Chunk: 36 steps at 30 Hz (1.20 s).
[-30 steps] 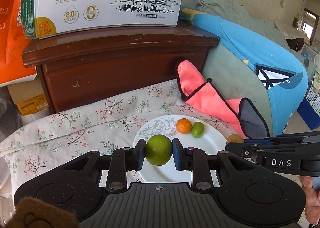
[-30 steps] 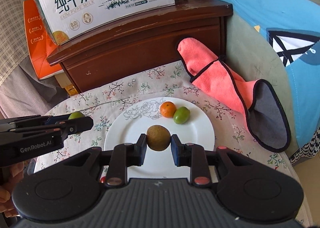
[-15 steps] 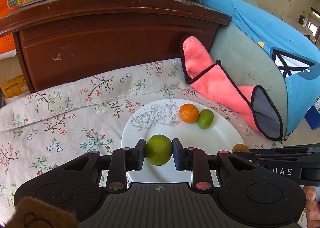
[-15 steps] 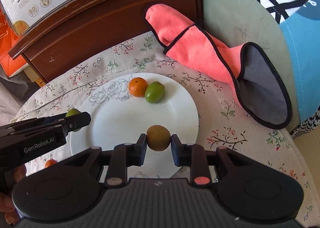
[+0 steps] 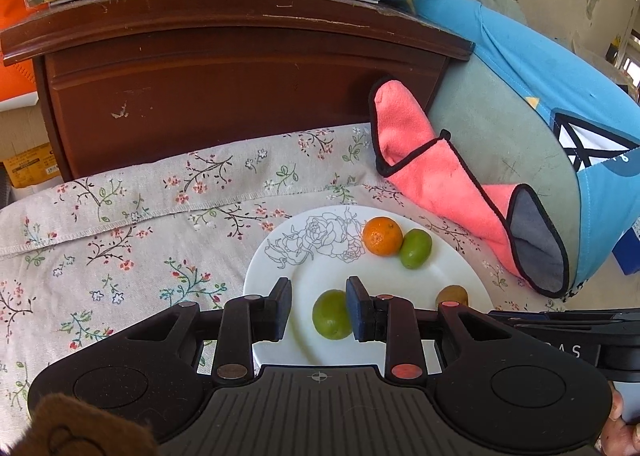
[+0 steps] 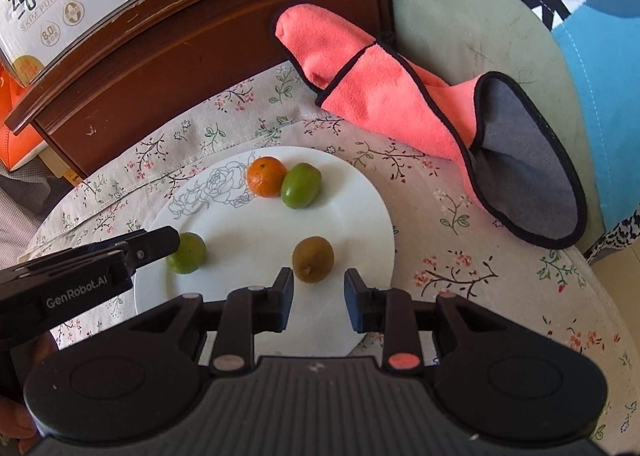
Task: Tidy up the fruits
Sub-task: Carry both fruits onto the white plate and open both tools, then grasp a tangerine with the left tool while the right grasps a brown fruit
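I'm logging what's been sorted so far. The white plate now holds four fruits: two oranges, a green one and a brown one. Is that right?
Not quite. The white plate holds four fruits, but only one orange; there are two green fruits and a brown one, as the right wrist view shows.

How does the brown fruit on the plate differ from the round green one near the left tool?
The brown fruit is dull brown, the round green fruit bright green. The brown fruit lies clear ahead of the right tool; the green fruit touches one pad of the left tool. Both rest on the white plate.
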Motion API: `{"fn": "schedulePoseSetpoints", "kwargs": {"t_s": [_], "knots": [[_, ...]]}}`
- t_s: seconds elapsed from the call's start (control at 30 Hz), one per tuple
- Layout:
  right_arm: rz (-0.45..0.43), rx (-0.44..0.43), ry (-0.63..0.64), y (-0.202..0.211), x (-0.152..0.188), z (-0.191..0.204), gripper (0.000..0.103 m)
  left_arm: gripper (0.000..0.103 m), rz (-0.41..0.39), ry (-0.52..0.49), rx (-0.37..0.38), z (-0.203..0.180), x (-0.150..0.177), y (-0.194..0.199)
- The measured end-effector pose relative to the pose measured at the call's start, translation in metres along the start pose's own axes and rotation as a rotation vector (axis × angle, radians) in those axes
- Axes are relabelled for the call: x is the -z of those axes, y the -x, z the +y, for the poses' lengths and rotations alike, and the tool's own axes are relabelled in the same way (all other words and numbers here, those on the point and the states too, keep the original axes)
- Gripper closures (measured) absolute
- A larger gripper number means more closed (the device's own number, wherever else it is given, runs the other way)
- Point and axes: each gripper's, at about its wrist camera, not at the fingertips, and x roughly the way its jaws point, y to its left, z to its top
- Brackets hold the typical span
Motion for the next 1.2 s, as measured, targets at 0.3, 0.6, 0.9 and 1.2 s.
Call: {"fn": "schedulePoseSetpoints", "kwargs": {"t_s": [0.3,0.6,0.9,1.2], "knots": [[-0.017,-0.028,-0.008,0.008,-0.002,0.001,0.074,0.066,-0.030,0.030,0.010,-0.001,-0.005,0.020],[-0.016,-0.060,0.024,0.016,-0.003,0.008,0.074,0.057,-0.031,-0.006,-0.038,0.005,-0.005,0.047],[-0.021,-0.104,0.088,0.029,0.005,0.022,0.074,0.053,-0.029,0.009,-0.068,0.025,0.009,0.081],[-0.021,-0.146,0.175,0.044,0.017,0.039,0.074,0.052,-0.021,0.064,-0.116,0.046,0.031,0.110]]}}
